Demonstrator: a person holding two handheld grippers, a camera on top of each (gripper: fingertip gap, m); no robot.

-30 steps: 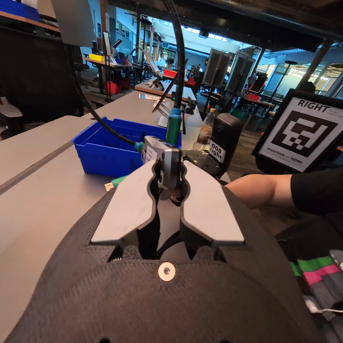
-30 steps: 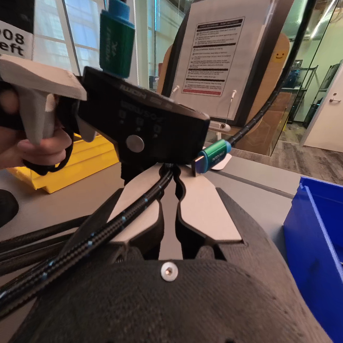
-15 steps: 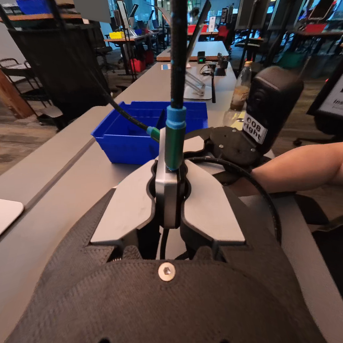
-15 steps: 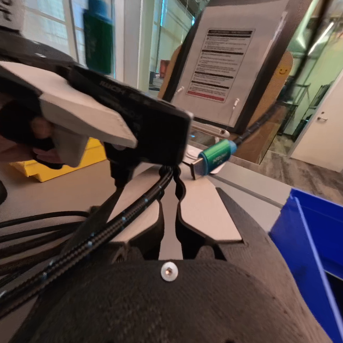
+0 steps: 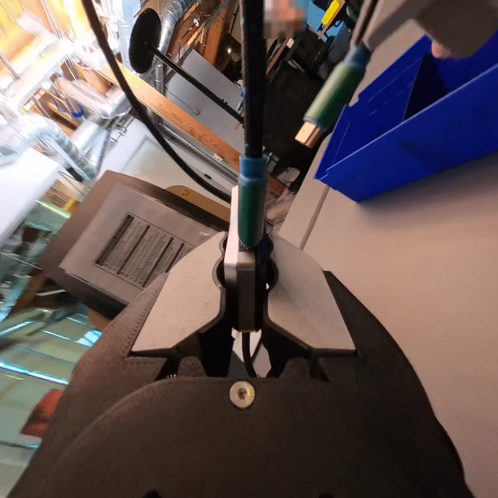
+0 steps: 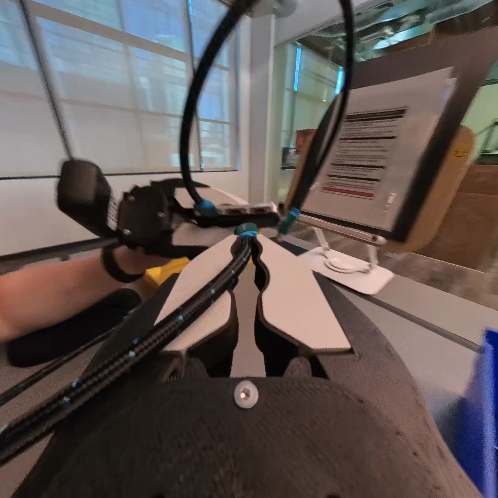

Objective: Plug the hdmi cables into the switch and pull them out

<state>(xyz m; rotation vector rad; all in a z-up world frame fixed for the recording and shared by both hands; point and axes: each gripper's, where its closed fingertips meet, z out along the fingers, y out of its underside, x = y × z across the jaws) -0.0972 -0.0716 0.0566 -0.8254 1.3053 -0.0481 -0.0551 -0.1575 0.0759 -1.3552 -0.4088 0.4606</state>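
Note:
My left gripper [image 5: 244, 248] is shut on the grey HDMI switch [image 5: 239, 285], held edge-on between the jaws. A green and blue HDMI plug [image 5: 252, 210] sits in the switch's top edge, and its black cable rises straight up. A second green plug [image 5: 331, 94] hangs free at the upper right, its metal tip bare. My right gripper [image 6: 246, 239] is shut on a braided HDMI cable [image 6: 172, 323] just behind its blue plug collar [image 6: 245, 231]. The left gripper [image 6: 145, 213] and the switch [image 6: 242, 213] show beyond it, with a loose plug [image 6: 288, 221] dangling to the right.
A blue bin [image 5: 404, 134] stands on the grey table [image 5: 404, 296], and shows at the right edge of the right wrist view [image 6: 485, 404]. A framed sheet on a stand [image 6: 377, 151] is behind the switch. A yellow bin [image 6: 164, 269] lies under the person's forearm [image 6: 40, 296].
My left gripper has swung and tilted with the switch, so its view now faces the framed sheet. My right gripper has drawn back from the switch, still holding its cable.

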